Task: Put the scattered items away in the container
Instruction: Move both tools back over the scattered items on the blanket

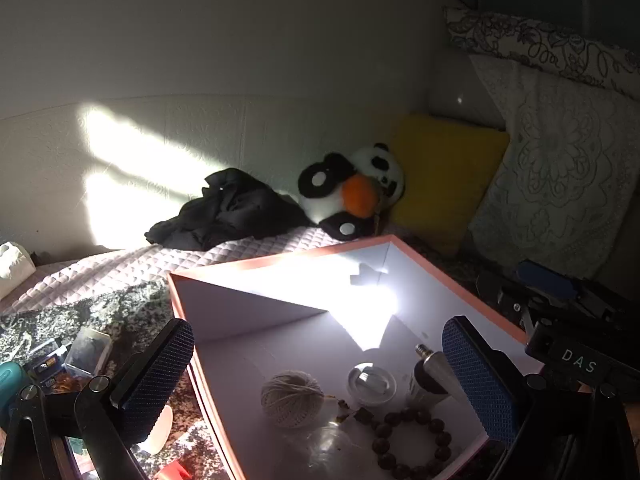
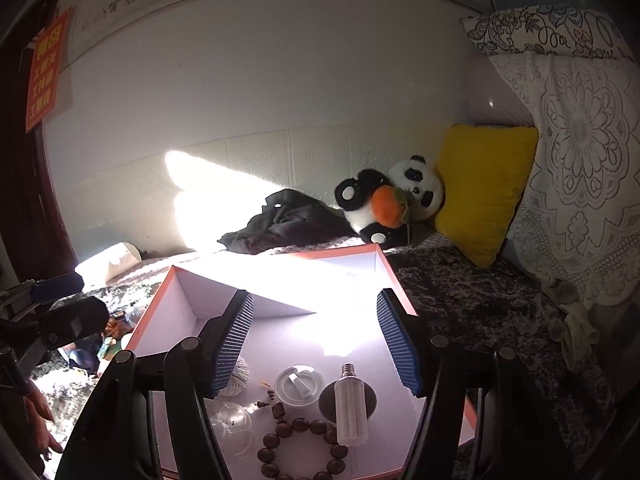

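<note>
Hovering over the open pink-rimmed box, both grippers are carrying nothing: the right gripper is holding its jaws apart above the box floor, and the left gripper is standing with its jaws wide, one blue pad over the box and the other outside its left wall. Several items are already lying inside: a ball of twine, a round clear lid, a light bulb, a wooden bead bracelet and a clear glass globe. More clutter is waiting outside on the patterned blanket to the left of the box, including a small clear case and a teal object. The likeliest trouble, I judge, is glass: the bulb and the globe are lying close together under the jaws, so a dropped item or a low sweep could be cracking them. The left jaws are also straddling the box wall, so a careless sideways reach could be shoving the box across the soft bed. Glare on the white interior could be hiding small pieces. Both grippers are pointing gently downward toward the far wall, side by side.
</note>
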### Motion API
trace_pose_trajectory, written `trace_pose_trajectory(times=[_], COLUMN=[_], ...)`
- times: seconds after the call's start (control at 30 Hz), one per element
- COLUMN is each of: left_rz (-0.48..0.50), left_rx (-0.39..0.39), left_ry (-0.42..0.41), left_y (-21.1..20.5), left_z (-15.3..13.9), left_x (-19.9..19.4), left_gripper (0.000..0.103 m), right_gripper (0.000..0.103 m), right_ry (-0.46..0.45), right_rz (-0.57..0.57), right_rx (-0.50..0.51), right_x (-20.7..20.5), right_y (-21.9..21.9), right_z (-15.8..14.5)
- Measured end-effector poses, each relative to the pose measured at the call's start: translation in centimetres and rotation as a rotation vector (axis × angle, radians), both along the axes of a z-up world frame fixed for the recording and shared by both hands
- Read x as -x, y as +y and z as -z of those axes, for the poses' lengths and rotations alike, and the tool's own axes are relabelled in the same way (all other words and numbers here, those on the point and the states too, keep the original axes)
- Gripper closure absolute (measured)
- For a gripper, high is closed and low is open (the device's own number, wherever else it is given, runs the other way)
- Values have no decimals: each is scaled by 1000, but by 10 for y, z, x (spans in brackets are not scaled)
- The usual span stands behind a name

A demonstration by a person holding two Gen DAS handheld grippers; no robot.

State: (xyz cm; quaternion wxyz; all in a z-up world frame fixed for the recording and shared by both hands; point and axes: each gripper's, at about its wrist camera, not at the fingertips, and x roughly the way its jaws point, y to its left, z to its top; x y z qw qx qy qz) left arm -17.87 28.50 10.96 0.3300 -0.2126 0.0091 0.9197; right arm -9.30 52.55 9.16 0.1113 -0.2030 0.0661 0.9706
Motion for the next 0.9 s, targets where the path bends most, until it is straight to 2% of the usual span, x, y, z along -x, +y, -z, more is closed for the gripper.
trace_pose_trajectory(times=[0.07, 0.13, 0.2, 0.27, 0.4, 0.5, 0.63, 0.77, 0.9], left_rz=[-24, -62, -91, -104, -303, -393, -434, -395, -325], left_rx=[4, 46, 82, 78, 94, 81, 127, 192, 191], left_ry=[33, 35, -25, -128, -243, -306, -349, -356, -367], left_y=[-30, -61, -97, -141, -227, -275, -298, -291, -279], left_z=[1, 6, 16, 32, 65, 87, 113, 132, 142], left_x=[-11, -19, -20, -16, -6, 1, 14, 26, 40], left_gripper=[1, 1, 1, 1, 1, 1, 1, 1, 1], right_gripper=[35, 34, 32, 29, 22, 18, 16, 16, 16], right_ry=[10, 20, 30, 35, 40, 31, -41, -162, -296], right_rz=[-21, -54, -95, -148, -269, -362, -453, -506, -454], right_rx=[-10, -20, -29, -44, -93, -116, -97, -60, -99], right_x=[0, 0, 1, 2, 7, 14, 33, 61, 84], right_y=[-13, -33, -55, -84, -148, -195, -244, -281, -302], right_z=[-3, -6, -9, -11, -8, -1, 22, 59, 95])
